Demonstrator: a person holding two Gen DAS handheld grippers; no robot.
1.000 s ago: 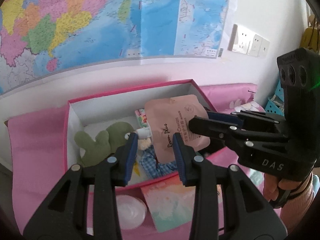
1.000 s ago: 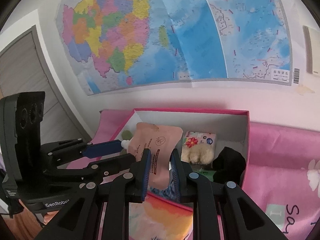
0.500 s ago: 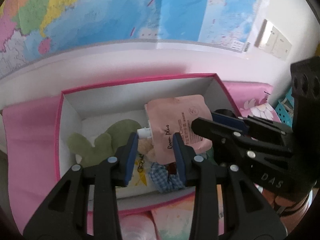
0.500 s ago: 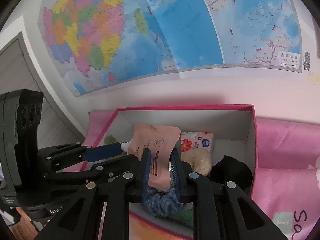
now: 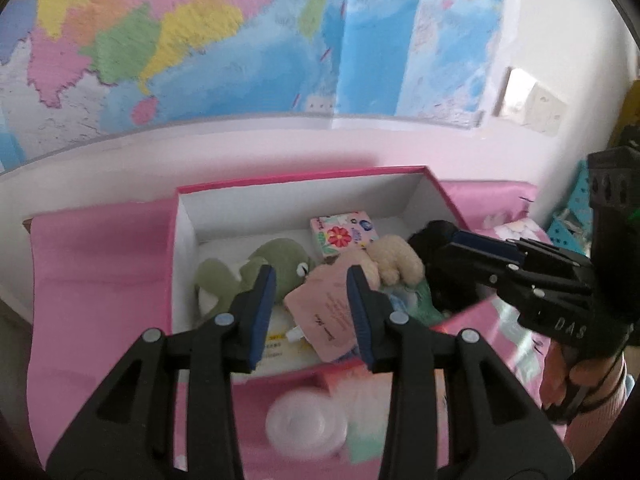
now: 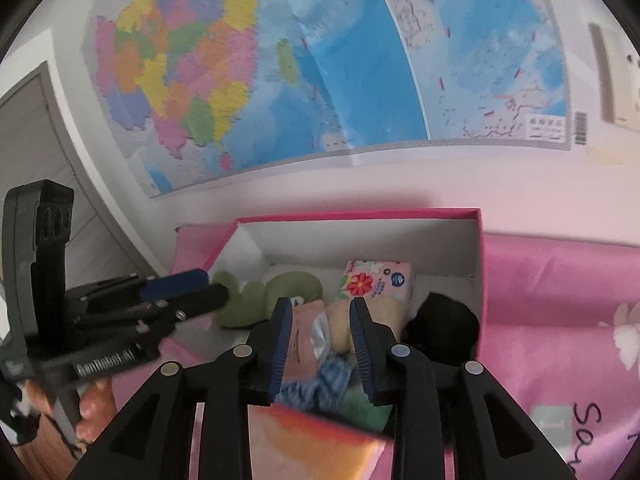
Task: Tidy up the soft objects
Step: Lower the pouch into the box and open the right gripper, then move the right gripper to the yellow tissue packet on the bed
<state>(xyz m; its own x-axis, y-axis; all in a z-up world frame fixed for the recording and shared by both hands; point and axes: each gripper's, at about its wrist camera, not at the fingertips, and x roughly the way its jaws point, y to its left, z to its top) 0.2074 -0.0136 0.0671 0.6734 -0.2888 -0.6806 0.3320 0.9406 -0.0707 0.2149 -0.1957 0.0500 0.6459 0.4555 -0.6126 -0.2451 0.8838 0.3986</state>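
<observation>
Blur hides the nearest things on the bench: one white round lid (image 5: 306,426) and one colourful card (image 6: 316,444). Left tongs (image 5: 310,302) are spread, empty. Right tongs (image 6: 318,330) are opening; the pink spout pouch (image 5: 326,314) lies free between them inside the pink box (image 5: 170,280), partly over one blue scrunchie (image 6: 316,380). Farther in: one green plush whale (image 5: 260,268), one beige plush (image 5: 396,258), one tissue pack (image 5: 344,234), one black soft thing (image 6: 444,322), hard to identify.
</observation>
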